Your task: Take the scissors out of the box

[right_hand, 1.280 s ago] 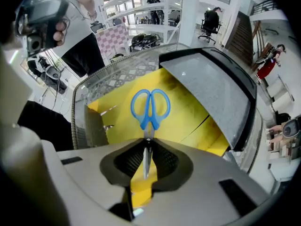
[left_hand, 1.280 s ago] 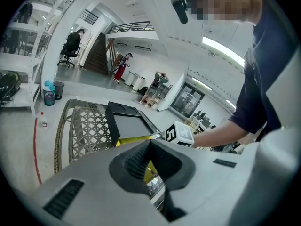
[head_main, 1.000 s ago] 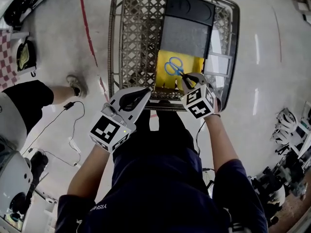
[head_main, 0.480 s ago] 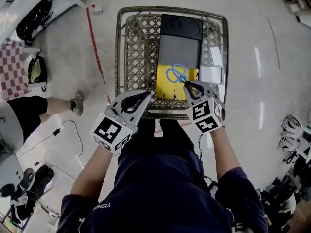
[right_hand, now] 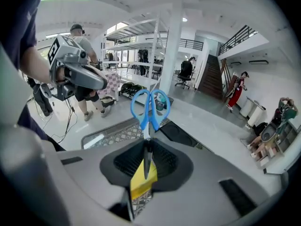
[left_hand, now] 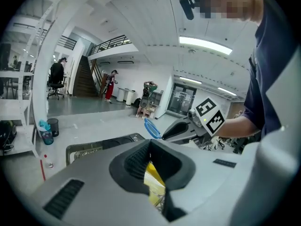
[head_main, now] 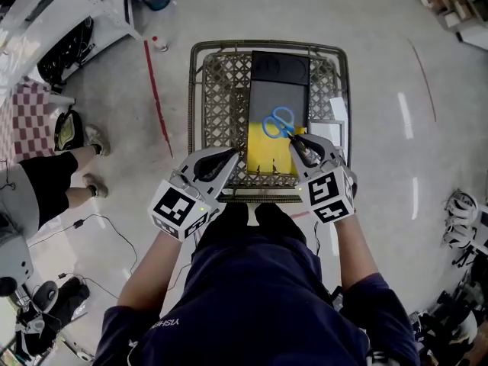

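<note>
Blue-handled scissors [head_main: 279, 121] hang above the box, my right gripper [head_main: 296, 140] shut on their blades with the handles pointing away from me. In the right gripper view the scissors [right_hand: 149, 108] stick straight out of the right gripper [right_hand: 147, 149]. The yellow box [head_main: 266, 149] with its black lid [head_main: 279, 90] folded back lies in a wire basket [head_main: 195, 90]. My left gripper [head_main: 231, 153] hovers over the basket's near left rim, shut and holding nothing. The left gripper view shows the scissors [left_hand: 151, 127] held by the right gripper [left_hand: 184, 127].
A white card [head_main: 340, 111] lies in the basket's right side. A red floor line [head_main: 156, 90] runs left of the basket. A person's leg [head_main: 53, 178], a checked cloth [head_main: 29, 119] and floor cables [head_main: 99, 227] are at the left. Gear lies at the right edge [head_main: 461, 227].
Both grippers have risen. The scissors have come up out of the yellow box with the right gripper. The basket now looks smaller and further below.
</note>
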Action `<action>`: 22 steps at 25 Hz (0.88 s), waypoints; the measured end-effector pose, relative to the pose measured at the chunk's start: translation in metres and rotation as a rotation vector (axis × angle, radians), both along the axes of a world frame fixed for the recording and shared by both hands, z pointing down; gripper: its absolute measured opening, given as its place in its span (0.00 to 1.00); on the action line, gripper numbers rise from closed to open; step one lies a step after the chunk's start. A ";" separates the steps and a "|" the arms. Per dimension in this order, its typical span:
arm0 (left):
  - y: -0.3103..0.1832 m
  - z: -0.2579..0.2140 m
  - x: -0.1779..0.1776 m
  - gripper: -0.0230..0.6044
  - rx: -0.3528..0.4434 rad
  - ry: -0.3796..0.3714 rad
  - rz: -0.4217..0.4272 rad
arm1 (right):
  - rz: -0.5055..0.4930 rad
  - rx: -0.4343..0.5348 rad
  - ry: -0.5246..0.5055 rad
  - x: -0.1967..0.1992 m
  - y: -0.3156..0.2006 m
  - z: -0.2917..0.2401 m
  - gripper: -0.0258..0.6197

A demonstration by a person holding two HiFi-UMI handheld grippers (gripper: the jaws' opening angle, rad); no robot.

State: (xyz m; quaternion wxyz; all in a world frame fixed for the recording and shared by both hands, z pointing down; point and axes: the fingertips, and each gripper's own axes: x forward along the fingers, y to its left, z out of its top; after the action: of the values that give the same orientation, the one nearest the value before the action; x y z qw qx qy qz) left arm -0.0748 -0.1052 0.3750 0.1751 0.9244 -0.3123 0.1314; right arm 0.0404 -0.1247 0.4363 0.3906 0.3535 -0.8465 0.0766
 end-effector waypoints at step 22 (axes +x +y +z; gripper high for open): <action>-0.022 -0.058 0.016 0.07 0.123 0.013 0.016 | 0.008 0.216 -0.159 -0.014 -0.011 -0.118 0.15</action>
State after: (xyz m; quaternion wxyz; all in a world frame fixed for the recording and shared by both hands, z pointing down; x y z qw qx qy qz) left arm -0.0584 -0.1270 0.3167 0.1190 0.9368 -0.3111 0.1074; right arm 0.0268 -0.1361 0.3183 0.2816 0.3900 -0.8766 0.0142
